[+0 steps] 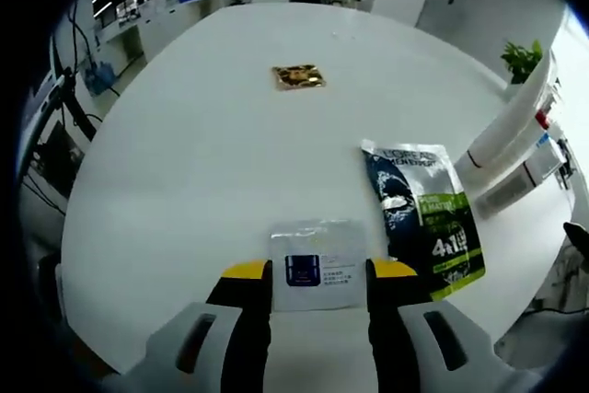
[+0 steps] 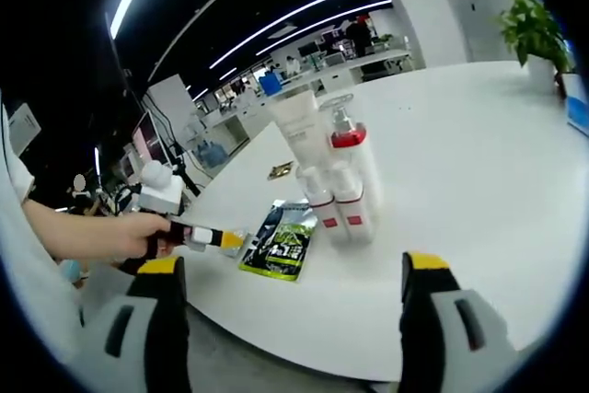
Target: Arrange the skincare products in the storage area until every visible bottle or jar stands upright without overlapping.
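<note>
A white sachet point(image 1: 316, 260) with a blue square lies flat near the table's front edge, between the yellow tips of my open left gripper point(image 1: 320, 271). A green-and-black sachet point(image 1: 428, 213) lies to its right, and a gold sachet point(image 1: 297, 76) farther off. In the right gripper view, a white tube point(image 2: 296, 121), a pump bottle with a red band point(image 2: 348, 140) and two small red-labelled bottles point(image 2: 322, 202) stand upright in a tight group. My right gripper point(image 2: 292, 264) hangs wide open, well short of them. A hand holds the left gripper point(image 2: 207, 237) beside the green sachet point(image 2: 281, 241).
Everything rests on a large round white table point(image 1: 212, 163), whose edge runs just below the jaws. A potted plant point(image 2: 534, 29) stands at its far side. Office desks and monitors line the background. Bare tabletop point(image 2: 479, 163) stretches right of the bottles.
</note>
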Demonstrator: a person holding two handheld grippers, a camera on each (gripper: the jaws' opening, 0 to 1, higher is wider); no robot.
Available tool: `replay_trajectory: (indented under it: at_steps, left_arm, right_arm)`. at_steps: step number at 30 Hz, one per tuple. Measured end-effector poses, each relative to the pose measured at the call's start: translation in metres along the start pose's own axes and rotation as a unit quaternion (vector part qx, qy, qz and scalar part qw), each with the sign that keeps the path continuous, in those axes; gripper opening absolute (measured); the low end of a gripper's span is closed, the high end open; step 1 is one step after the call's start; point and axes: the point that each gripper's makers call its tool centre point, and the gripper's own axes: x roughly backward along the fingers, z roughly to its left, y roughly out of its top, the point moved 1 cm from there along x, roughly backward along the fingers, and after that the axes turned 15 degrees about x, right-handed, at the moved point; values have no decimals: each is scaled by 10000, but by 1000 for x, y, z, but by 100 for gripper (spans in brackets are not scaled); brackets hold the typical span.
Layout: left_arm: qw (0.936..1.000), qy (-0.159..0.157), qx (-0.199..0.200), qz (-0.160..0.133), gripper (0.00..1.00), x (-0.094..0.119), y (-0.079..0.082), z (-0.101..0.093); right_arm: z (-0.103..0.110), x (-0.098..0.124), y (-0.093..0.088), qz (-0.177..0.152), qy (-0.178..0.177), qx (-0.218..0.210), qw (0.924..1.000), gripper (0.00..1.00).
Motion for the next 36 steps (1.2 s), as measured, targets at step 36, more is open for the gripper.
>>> replay_trajectory:
  at_steps: [36]
  left_arm:
    - [9997, -139, -182, 32, 47, 7, -2, -4]
  right_arm:
    - [0, 0, 1, -3, 14, 35, 10000, 97]
